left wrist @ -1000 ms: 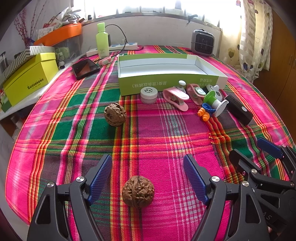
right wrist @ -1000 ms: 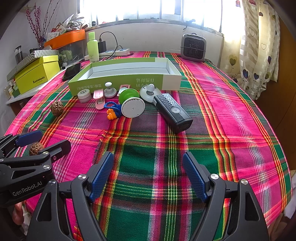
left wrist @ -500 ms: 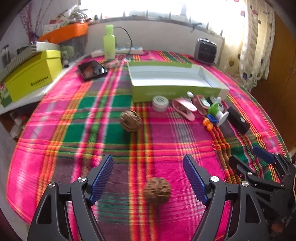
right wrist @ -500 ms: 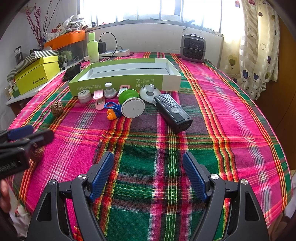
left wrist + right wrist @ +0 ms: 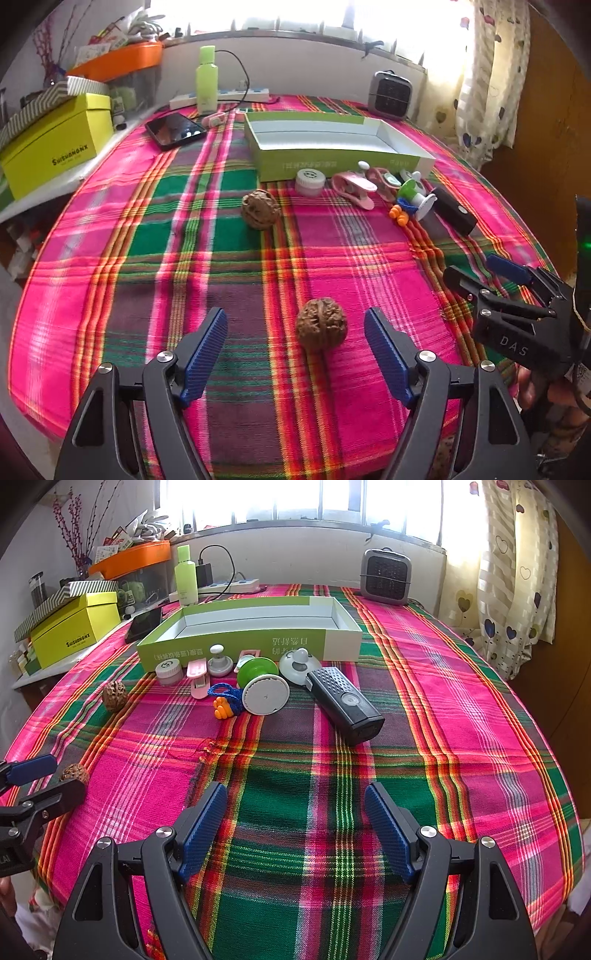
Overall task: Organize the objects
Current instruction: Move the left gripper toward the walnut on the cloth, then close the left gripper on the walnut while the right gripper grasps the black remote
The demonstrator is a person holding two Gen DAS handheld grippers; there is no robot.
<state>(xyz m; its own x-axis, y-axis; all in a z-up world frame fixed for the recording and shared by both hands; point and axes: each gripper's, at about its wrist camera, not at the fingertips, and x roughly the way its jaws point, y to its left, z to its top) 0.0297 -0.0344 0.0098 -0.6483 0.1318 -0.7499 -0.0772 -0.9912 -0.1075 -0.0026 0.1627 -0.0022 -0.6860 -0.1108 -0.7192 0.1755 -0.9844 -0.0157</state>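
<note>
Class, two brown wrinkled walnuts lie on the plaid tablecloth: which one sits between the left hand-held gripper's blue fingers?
The nearer brown wrinkled walnut, lying untouched between the closing left hand-held gripper; the other walnut lies farther off, near the green cardboard box.

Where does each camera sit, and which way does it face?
Left wrist: on the left gripper, angled down at the near walnut between its closing, not yet touching jaws; right gripper at right.
Right wrist: on the open right gripper, facing the plaid tablecloth.
Shared: green box, both walnuts.
</note>
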